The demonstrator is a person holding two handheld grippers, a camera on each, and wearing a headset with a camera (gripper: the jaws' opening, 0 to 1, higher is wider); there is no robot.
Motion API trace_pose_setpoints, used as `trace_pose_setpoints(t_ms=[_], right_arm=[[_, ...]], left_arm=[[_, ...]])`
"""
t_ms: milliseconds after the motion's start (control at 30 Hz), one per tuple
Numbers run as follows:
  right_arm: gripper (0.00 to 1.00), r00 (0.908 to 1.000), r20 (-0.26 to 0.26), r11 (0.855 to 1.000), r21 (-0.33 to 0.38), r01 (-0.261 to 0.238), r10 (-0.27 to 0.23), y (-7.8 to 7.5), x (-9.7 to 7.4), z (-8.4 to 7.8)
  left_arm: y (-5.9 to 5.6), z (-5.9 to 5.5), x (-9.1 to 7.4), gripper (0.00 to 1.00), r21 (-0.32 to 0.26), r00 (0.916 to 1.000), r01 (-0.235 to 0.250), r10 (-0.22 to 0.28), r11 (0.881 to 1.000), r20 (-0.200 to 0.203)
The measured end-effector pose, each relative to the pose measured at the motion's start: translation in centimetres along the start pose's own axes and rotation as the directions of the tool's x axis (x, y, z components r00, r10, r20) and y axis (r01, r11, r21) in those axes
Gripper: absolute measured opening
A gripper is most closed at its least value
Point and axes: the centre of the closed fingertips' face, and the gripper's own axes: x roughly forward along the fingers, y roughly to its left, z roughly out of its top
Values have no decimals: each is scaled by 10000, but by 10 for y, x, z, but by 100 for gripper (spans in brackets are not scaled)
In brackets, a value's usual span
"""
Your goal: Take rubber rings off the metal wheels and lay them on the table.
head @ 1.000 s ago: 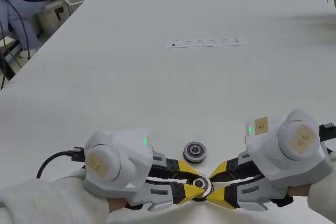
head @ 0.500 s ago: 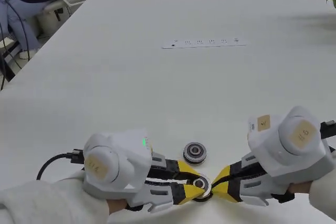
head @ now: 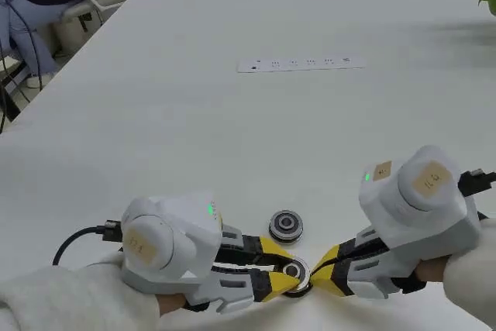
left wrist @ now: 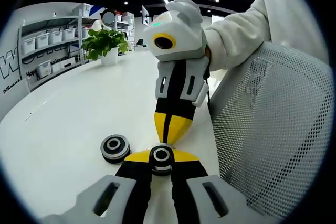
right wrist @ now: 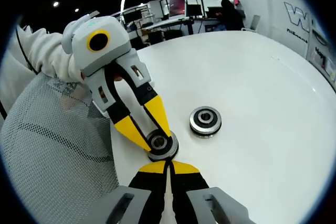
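My left gripper [head: 288,273] clamps the wheel [right wrist: 161,144] across its rim, while my right gripper [right wrist: 168,169], jaws pinched together, meets that rim tip-first from directly opposite.

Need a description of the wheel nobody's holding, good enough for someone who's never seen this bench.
On the white table, find the near edge where the left gripper and right gripper meet tip to tip. Just past their yellow fingers lies the free wheel, metal with a dark ring. Its twin sits clamped between the fingers; this one lies alone, untouched.
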Motion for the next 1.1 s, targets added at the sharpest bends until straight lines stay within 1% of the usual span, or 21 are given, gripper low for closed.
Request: trace_pose_setpoints(t_ms=[33, 67, 100, 133, 200, 267, 300, 333, 367, 400, 433, 467, 500, 567, 633, 733, 833, 967, 1100], right_arm=[[0, 10000, 31, 9977, 674, -48, 46, 0, 0, 0], [0, 9999, 67, 9933, 1149, -93, 86, 0, 0, 0], [0, 9999, 156, 9841, 1774, -100, 73, -3, -1, 2], [0, 9997, 220, 9770, 2130, -137, 92, -4, -2, 2], [0, 9987, 515, 9708, 2398, -89, -36, -9, -5, 4], [0, 9967, 798, 9560, 2913, -350, 121, -8, -7, 6], [0, 9965, 817, 9461, 3211, -430, 176, -8, -7, 6], [0, 9961, 857, 9424, 3310, -487, 214, -8, -7, 6], [0, 9963, 835, 9451, 3232, -483, 224, -9, -7, 5], [0, 9963, 833, 9431, 3290, -489, 226, -8, -7, 5], [0, 9958, 871, 9372, 3442, -558, 273, -8, -8, 6], [0, 9952, 907, 9275, 3679, -666, 354, -6, -9, 7], [0, 9943, 1004, 9221, 3800, -729, 372, -7, -10, 8], [0, 9906, 1271, 9237, 3714, -942, 499, -4, -11, 9], [0, 9904, 1282, 9251, 3675, -954, 512, -2, -11, 8], [0, 9892, 1333, 9249, 3651, -1063, 611, -1, -12, 10], [0, 9882, 1367, 9188, 3773, -1163, 690, 0, -11, 11], [0, 9873, 1351, 9035, 4078, -1321, 834, 3, -12, 12], [0, 9872, 1300, 9046, 4036, -1374, 920, 5, -12, 12]], left_arm=[[0, 0, 0, 8, -20, 10000, 4, -4, 10000, 7], [0, 0, 0, 8, -35, 10000, 15, -15, 10000, 12], [0, 0, 0, 8, -40, 10000, 35, -35, 10000, 18], [0, 0, 0, 8, -32, 10000, 38, -38, 10000, 27], [0, 0, 0, 8, -51, 10000, 39, -39, 10000, 30], [1, 0, 0, 7, -70, 10000, 43, -42, 10000, 46], [1, 0, 0, 7, -59, 10000, 40, -40, 10000, 47], [0, 0, 0, 7, -61, 10000, 39, -39, 10000, 46], [1, 0, 0, 7, -59, 10000, 40, -39, 10000, 47], [1, 0, 0, 7, -61, 10000, 41, -41, 10000, 47], [1, 0, 0, 7, -60, 10000, 41, -41, 10000, 44], [1, 0, 0, 7, -60, 10000, 41, -41, 10000, 43], [1, 0, 0, 7, -69, 10000, 41, -40, 10000, 46], [1, 0, 0, 7, -73, 10000, 36, -36, 10000, 49], [1, 0, 0, 7, -75, 10000, 38, -38, 10000, 51], [1, 0, 0, 7, -70, 10000, 46, -46, 10000, 66], [0, 0, 0, 7, -76, 10000, 58, -58, 10000, 72], [0, 0, 0, 7, -60, 9999, 87, -87, 9999, 63], [-1, 0, 1, 8, -71, 9999, 118, -118, 9999, 73]])
